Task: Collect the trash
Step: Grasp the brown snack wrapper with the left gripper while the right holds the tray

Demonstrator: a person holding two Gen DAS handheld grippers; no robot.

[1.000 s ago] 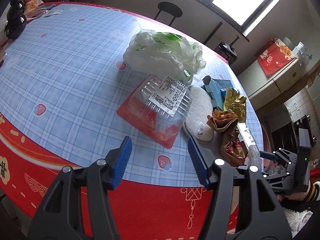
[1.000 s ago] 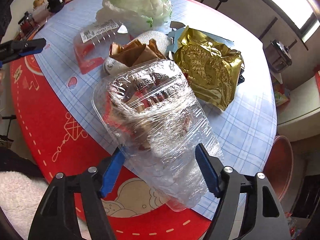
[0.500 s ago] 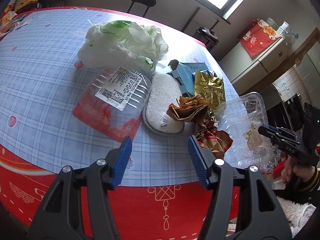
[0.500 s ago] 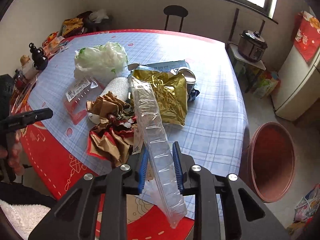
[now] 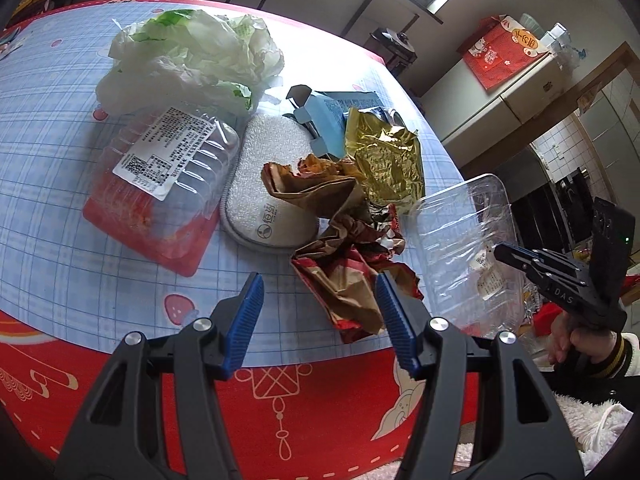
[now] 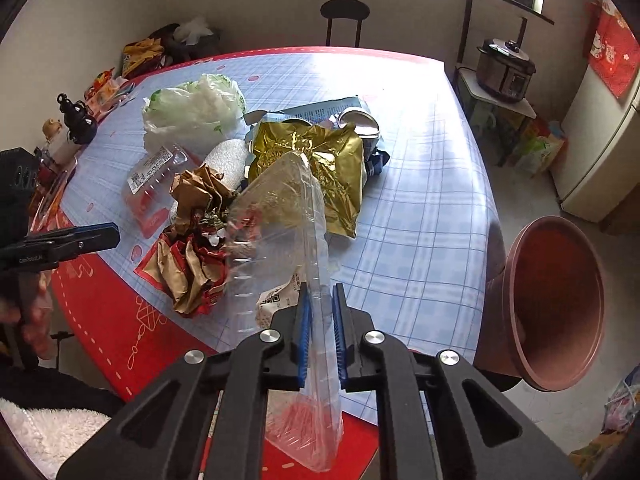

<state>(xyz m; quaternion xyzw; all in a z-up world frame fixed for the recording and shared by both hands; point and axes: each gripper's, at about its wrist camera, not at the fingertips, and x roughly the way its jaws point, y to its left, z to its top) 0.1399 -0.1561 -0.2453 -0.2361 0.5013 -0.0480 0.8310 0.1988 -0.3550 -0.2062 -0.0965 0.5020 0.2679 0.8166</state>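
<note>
A round table (image 6: 420, 184) with a blue checked cloth and red border stands in a kitchen room under a window. Nearest, the right gripper (image 6: 320, 322) is clamped on the edge of a clear plastic container (image 6: 280, 216), which is lifted and tilted above the table edge. The left gripper (image 5: 318, 322) hangs with its jaws apart and nothing between them, just before a crumpled brown and red wrapper (image 5: 340, 256). Behind it lie a white pad (image 5: 268, 184), a labelled plastic tray (image 5: 160, 184) and a gold foil bag (image 5: 384, 160). Farther back is a white plastic bag (image 5: 192, 56). A brown bin (image 6: 556, 300) stands on the floor beside the table.
</note>
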